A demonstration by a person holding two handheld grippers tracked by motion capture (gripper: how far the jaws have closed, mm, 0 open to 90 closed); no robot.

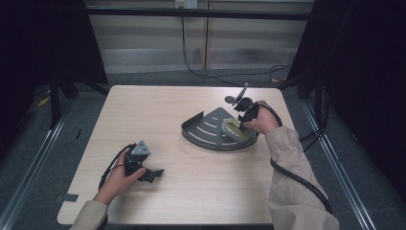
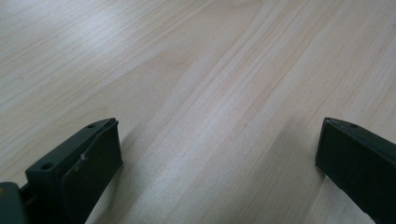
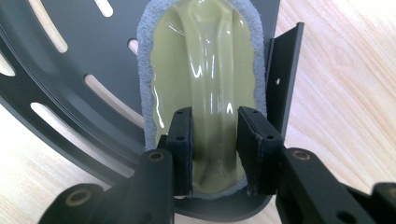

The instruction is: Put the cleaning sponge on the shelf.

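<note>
A dark grey slotted corner tray [image 1: 201,136] lies right of the table's middle. In it rests a scrubber [image 1: 234,129] with a glossy olive-green handle and a grey pad. My right gripper [image 1: 245,117] reaches down into the tray from its right side. In the right gripper view the gripper [image 3: 215,114] is shut on the raised handle ridge of the scrubber [image 3: 205,51], with the tray floor [image 3: 79,51] to the left. My left gripper [image 1: 153,175] rests low on the table at the front left. Its jaws [image 2: 219,126] stand wide open over bare wood.
A small dark object with a thin grey stick [image 1: 238,96] stands just behind the tray near the table's back right. The tray's upright side wall [image 3: 280,79] rises close to the right jaw. A black cable [image 1: 297,179] trails along the right sleeve.
</note>
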